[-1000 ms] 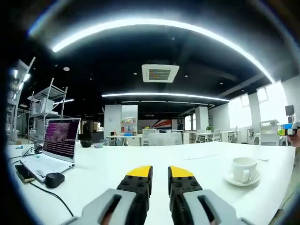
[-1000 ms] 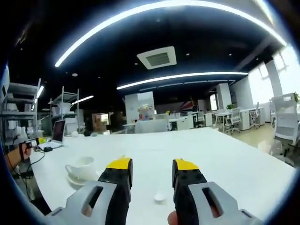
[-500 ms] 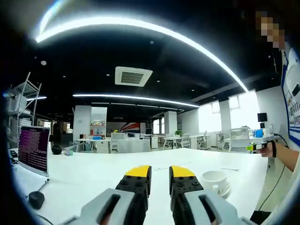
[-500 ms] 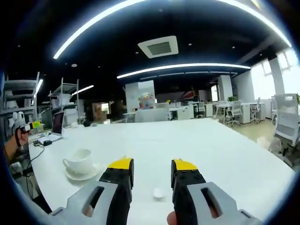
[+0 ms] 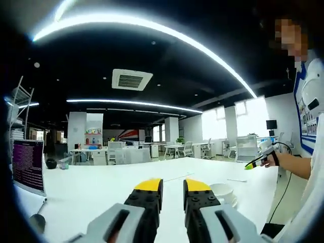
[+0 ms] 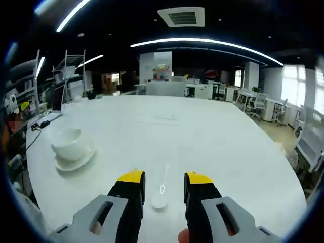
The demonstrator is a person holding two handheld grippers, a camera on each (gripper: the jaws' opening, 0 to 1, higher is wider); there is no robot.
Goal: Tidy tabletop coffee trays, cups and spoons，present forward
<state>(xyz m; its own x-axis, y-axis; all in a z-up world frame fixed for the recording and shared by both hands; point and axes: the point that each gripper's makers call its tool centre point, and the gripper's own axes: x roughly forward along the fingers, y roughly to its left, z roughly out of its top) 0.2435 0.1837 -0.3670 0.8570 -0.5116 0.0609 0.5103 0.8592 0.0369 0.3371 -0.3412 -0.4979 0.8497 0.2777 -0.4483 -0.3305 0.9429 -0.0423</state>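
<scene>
Left gripper [image 5: 172, 188] level, yellow-tipped fingers [image 5: 148, 186] a narrow gap apart, nothing between, right gripper [image 6: 163, 181] tilted down, fingers [image 6: 131, 178] wider apart, person's forearm [image 5: 296, 164] reaching in at right of left gripper view

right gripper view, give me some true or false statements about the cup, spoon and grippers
1. The cup sits on a saucer. True.
2. The spoon lies inside the cup. False: it lies on the table, between the right gripper jaws and apart from the cup.
3. The right gripper is shut on the spoon. False: its jaws stand open, with a gap on both sides of the spoon.
4. The cup is to the left of the spoon in the right gripper view. True.
5. The left gripper holds the cup. False: its jaws are close together with nothing between them, and the cup stands on the table just beyond its right jaw.
</scene>
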